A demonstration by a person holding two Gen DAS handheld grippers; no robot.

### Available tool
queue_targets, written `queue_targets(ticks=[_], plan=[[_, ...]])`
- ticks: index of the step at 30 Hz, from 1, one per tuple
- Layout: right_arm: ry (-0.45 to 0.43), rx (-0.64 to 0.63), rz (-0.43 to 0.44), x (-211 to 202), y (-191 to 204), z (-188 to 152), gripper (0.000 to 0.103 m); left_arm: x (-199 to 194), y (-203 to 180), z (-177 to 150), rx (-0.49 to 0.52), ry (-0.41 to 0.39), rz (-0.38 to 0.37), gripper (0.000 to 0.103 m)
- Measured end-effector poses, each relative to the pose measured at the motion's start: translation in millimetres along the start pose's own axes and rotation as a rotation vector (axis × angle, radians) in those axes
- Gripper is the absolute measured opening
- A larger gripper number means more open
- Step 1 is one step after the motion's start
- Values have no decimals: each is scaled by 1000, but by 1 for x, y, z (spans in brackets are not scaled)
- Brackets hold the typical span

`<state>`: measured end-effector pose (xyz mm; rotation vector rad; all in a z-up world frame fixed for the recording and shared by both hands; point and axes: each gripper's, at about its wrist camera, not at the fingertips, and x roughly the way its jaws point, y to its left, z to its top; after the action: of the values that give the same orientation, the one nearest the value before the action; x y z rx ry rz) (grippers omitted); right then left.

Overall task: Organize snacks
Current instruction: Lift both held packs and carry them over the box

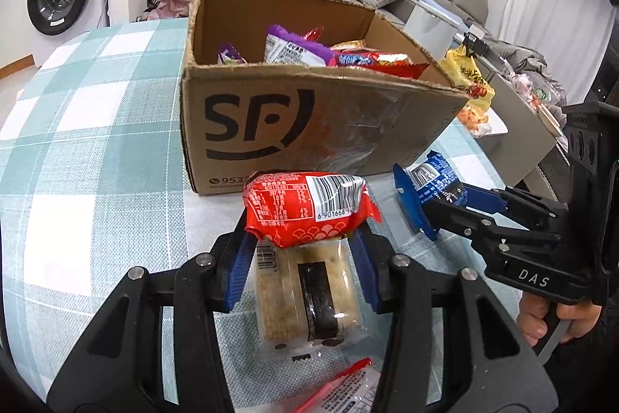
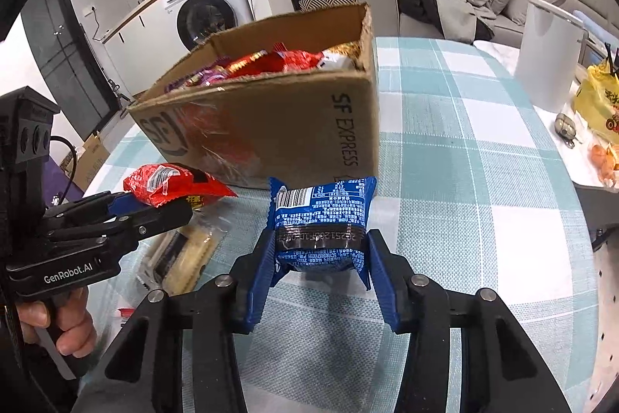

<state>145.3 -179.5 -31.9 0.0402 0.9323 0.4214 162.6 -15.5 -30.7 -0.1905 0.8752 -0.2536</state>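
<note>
Fingers of your left gripper (image 1: 305,219) clamp the red snack pack (image 1: 307,208), your right gripper (image 2: 319,250) clamps the blue snack pack (image 2: 323,215); the open SF cardboard box (image 1: 309,119) lies just ahead, nearer your left.

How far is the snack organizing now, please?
Done: several packets already lie in the cardboard box. In hand: the left tool grips a red packet; the right tool grips a blue packet. Left: the clear-wrapped rice cracker on the table.
</note>
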Motion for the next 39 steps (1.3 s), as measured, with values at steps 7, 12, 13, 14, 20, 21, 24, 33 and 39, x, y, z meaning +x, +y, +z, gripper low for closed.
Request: queue_targets(ticks=[7,12,13,14,20,21,24,33,39], plan=[[-34,-10,1,-13,8,5,48,-31,5,-3,2,-41,1,44],[-67,-16,1,-26,13,6,48,-55,6,-2,6,-77,4,44],[-72,-17,1,-28,13,7,48,-60,6,-2,7,-86,4,44],[-76,-18,0,-30,15,7,48,-65,6,-1,7,-93,4,44],[-115,-23,6,-46,23,10,48,-91,3,7,15,-136,0,44],[-120,-23,7,-48,24,10,48,-93,0,10,15,-141,1,44],[-141,-24,9,-53,24,15,48,-104,1,15,16,-156,0,44],[-191,-27,19,-68,30,30,48,-126,-1,34,23,-209,10,44],[-222,-43,28,-76,36,41,48,-132,-7,51,34,-233,21,44]])
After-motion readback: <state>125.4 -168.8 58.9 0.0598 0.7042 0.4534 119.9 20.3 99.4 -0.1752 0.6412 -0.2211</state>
